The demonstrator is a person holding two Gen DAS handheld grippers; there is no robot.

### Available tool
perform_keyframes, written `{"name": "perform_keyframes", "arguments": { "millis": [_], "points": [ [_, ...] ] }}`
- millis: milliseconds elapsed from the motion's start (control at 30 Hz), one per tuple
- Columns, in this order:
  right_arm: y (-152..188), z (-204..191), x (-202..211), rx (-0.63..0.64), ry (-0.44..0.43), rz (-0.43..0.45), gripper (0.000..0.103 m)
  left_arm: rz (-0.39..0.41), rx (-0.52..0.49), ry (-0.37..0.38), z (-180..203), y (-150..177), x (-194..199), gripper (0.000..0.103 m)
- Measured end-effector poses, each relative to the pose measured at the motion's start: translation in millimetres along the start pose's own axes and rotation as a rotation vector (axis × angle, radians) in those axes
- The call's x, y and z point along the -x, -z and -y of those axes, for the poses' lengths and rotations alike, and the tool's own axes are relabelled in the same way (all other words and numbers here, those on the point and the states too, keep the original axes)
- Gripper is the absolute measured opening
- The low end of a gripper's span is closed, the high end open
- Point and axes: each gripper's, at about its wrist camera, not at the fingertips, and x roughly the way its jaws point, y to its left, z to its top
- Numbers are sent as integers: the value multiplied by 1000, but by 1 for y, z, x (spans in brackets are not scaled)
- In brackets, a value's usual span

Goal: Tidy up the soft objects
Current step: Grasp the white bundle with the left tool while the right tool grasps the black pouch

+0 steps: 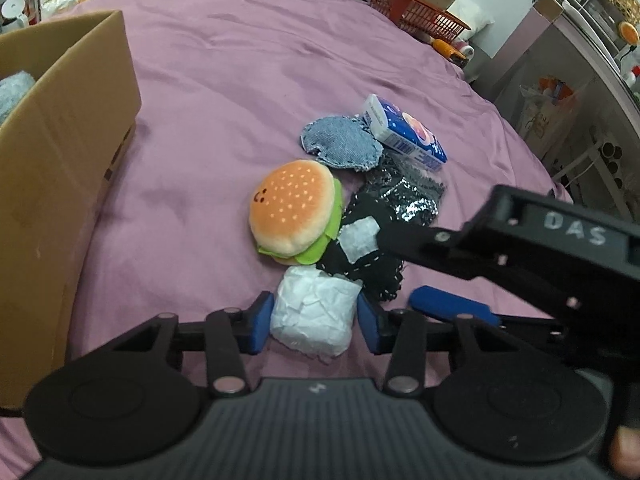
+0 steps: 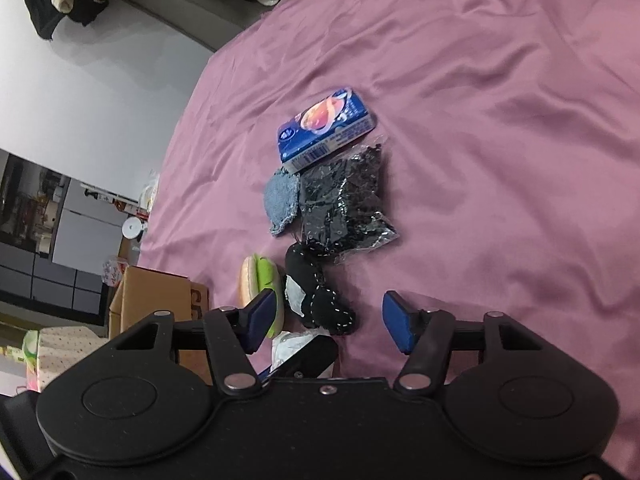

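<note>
On the purple bedspread (image 1: 240, 60) lies a cluster of soft things. My left gripper (image 1: 314, 324) has its blue pads on both sides of a white crumpled paper bundle (image 1: 314, 316); whether they press it is unclear. Behind it lie a plush burger (image 1: 294, 212), a black stitched pouch with a white patch (image 1: 368, 252), a denim patch (image 1: 342, 142), a shiny black bag (image 1: 408, 196) and a blue tissue pack (image 1: 404, 130). My right gripper (image 2: 328, 320) is open, hovering over the black pouch (image 2: 320, 300), and reaches in from the right in the left wrist view (image 1: 400, 272).
An open cardboard box (image 1: 60, 160) stands at the left on the bedspread, with something pale inside. A red basket (image 1: 416, 8), cups and bottles sit at the bed's far edge. Shelves and a bag stand off the right side.
</note>
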Motion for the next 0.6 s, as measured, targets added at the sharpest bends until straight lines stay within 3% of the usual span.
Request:
{"name": "perform_keyframes", "arguments": {
  "millis": [300, 467, 600],
  "points": [
    [-5, -2, -15, 22, 6, -22, 47, -26, 19, 2, -7, -5, 5, 44],
    [-2, -6, -15, 56, -29, -27, 22, -11, 12, -15, -10, -7, 18, 44],
    [6, -9, -3, 80, -59, 2, 14, 5, 3, -43, -12, -8, 32, 44]
  ]
}}
